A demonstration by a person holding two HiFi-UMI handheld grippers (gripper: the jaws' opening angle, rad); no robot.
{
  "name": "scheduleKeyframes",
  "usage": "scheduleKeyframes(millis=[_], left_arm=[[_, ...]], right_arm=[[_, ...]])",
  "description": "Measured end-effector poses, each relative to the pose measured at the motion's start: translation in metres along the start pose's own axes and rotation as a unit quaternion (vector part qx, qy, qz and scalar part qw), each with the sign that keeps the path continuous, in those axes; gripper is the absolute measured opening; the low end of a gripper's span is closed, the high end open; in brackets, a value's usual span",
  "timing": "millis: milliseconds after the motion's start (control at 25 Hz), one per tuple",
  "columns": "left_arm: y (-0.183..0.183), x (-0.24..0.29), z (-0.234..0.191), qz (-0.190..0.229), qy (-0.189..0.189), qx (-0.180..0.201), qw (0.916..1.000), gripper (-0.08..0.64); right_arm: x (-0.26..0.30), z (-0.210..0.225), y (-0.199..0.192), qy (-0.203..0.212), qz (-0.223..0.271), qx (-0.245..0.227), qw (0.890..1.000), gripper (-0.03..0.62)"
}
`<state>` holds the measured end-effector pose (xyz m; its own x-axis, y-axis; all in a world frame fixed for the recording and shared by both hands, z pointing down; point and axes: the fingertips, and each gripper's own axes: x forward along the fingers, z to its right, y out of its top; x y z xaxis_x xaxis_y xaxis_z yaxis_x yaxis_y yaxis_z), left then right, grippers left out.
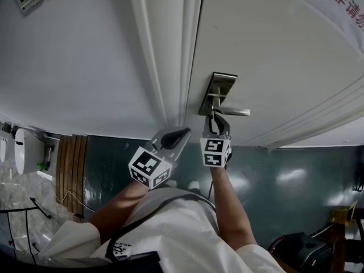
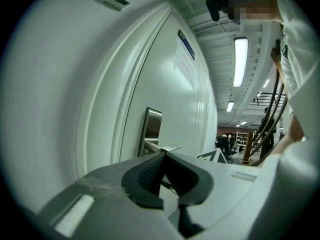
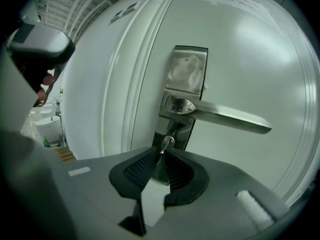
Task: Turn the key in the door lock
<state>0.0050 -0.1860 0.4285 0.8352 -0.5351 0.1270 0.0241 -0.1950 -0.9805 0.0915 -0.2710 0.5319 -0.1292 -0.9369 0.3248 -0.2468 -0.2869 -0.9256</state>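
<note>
Key (image 3: 166, 143) is seated in the lock (image 3: 177, 131) just under the handle (image 3: 225, 116), near the door (image 3: 240, 49) edge. The step in hand is judged to be the turn itself. The wrist should be rolled about the key's own axis, with no sideways or downward pull, so the blade is not bent or dragged out. Grip should be kept firm on the flat bow so the pads are not slipped round it, and the handle above should be cleared. Right gripper (image 3: 161, 156) is nearly closed, its ribbed pads (image 3: 140, 169) clamped on the key bow from both sides. Left gripper (image 2: 164, 155) is held idle beside the right one, off the lock, jaws together with nothing between them and nothing touched.
</note>
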Motion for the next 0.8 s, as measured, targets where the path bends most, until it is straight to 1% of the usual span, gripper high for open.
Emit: scheduleKeyframes(millis=[320, 480, 720, 800], left_arm=[[-0.001, 0.0006, 0.0052, 0.002, -0.006, 0.008, 0.9999, 0.005], [-0.0029, 0.0021, 0.0033, 0.005, -0.003, -0.002, 1.0, 0.005], [-0.0033, 0.0046, 0.0065, 0.006, -0.003, -0.004, 1.0, 0.005], [-0.0044, 0.0046, 0.0082, 0.005, -0.003, -0.002, 1.0, 0.005]], right_arm=[[-0.0004, 0.0011, 0.0008, -0.006, 0.006, -0.017, 1.0, 0.058], [0.0007, 0.0004, 0.0012, -0.004, 0.008, -0.026, 1.0, 0.06], [0.0022, -0.0008, -0.001, -0.004, 0.008, -0.055, 0.998, 0.06], [0.0019, -0.0018, -0.0005, -0.007, 0.006, -0.077, 0.997, 0.061]])
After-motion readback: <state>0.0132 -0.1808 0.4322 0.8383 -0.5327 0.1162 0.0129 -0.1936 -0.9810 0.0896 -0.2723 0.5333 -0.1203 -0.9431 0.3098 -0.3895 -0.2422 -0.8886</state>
